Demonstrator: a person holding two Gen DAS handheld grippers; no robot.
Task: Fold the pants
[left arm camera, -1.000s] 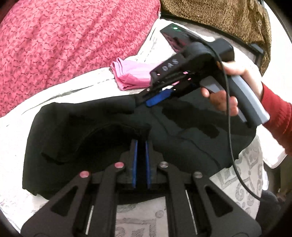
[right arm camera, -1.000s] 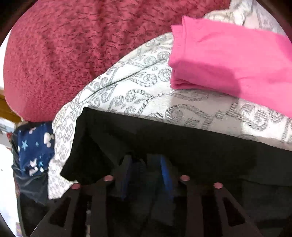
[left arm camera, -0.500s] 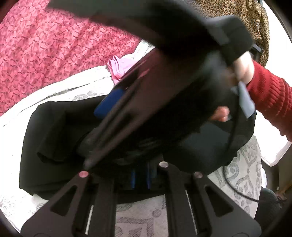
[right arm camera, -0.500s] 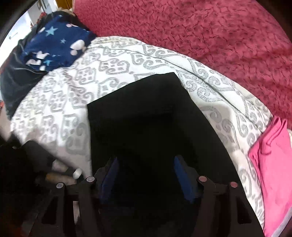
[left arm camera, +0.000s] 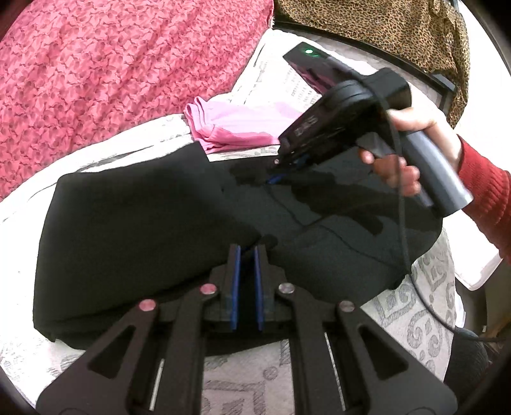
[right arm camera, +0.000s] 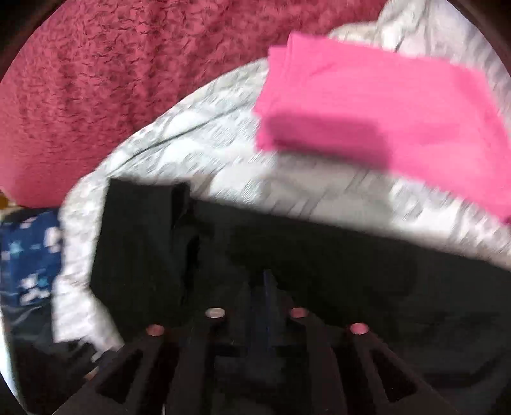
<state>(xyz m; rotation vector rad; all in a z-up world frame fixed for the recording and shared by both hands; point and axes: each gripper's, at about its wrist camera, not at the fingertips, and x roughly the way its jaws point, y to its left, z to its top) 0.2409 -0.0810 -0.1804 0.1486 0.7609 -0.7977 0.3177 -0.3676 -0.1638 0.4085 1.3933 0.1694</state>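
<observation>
Black pants (left arm camera: pixel 143 223) lie folded on a white patterned bedspread (left arm camera: pixel 415 306). My left gripper (left arm camera: pixel 246 252) rests on their near edge, its blue pads almost together with black cloth pinched between them. A hand (left arm camera: pixel 415 127) in a red sleeve holds my right gripper (left arm camera: pixel 279 169), which points steeply down at the pants' far edge. Its jaws are closing. In the blurred right wrist view the right gripper (right arm camera: pixel 266 277) shows its pads nearly together on the dark pants (right arm camera: pixel 319 255), and cloth seems to lie between them.
A folded pink garment (left arm camera: pixel 233 127) (right arm camera: pixel 383 105) lies just beyond the pants' far edge. A red blanket (left arm camera: pixel 111 64) fills the back left and leopard-print cloth (left arm camera: pixel 383 25) the back right. Blue star-print fabric (right arm camera: pixel 28 255) hangs off the bed's end. A cable (left arm camera: pixel 402 223) trails over the pants.
The right gripper swept close past the left camera to the pants' left end with jaws wide, then came back to the far edge and narrowed. The pants' left part now lies flatter. The left gripper stayed put.
</observation>
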